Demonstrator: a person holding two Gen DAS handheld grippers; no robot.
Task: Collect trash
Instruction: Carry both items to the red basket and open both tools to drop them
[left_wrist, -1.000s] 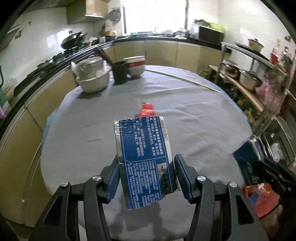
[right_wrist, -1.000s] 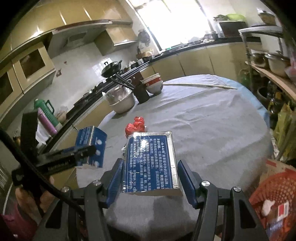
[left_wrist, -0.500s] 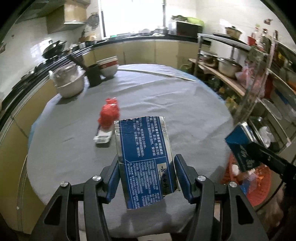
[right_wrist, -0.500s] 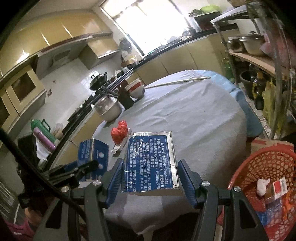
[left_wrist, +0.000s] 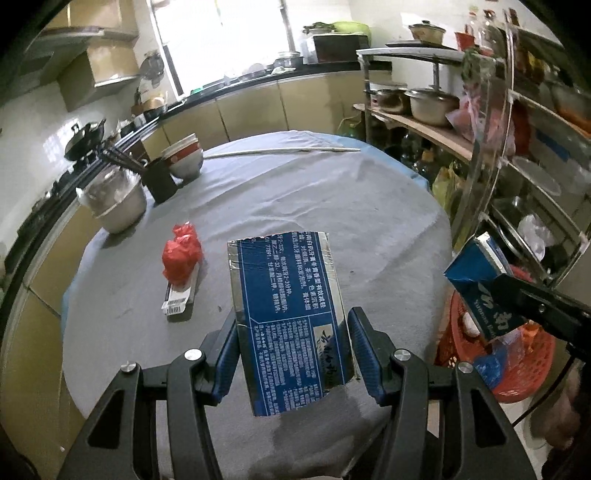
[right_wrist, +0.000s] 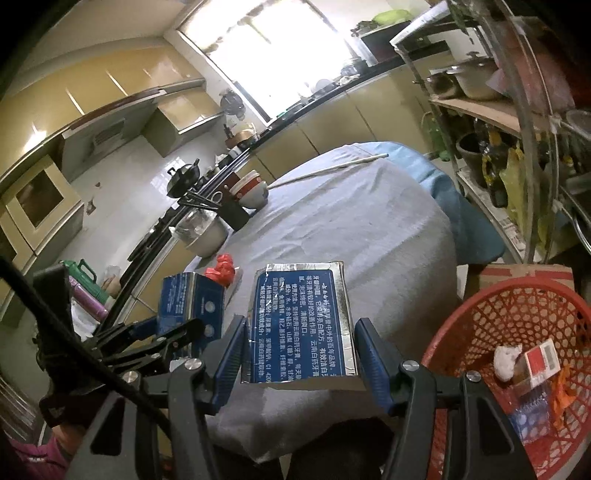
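On the round grey-clothed table (left_wrist: 369, 206) of a kitchen lie one red wrapper (left_wrist: 181, 253) and one small packet (left_wrist: 180, 297), while the left gripper (left_wrist: 291, 354) and right gripper (right_wrist: 300, 360) each clamp one blue carton (left_wrist: 291, 314) (right_wrist: 301, 323) near one red basket (right_wrist: 506, 317).

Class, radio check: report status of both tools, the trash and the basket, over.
Left tool shut on blue box. Right tool shut on second box. Red basket beside table, part-filled. Red bag on table; path clear.
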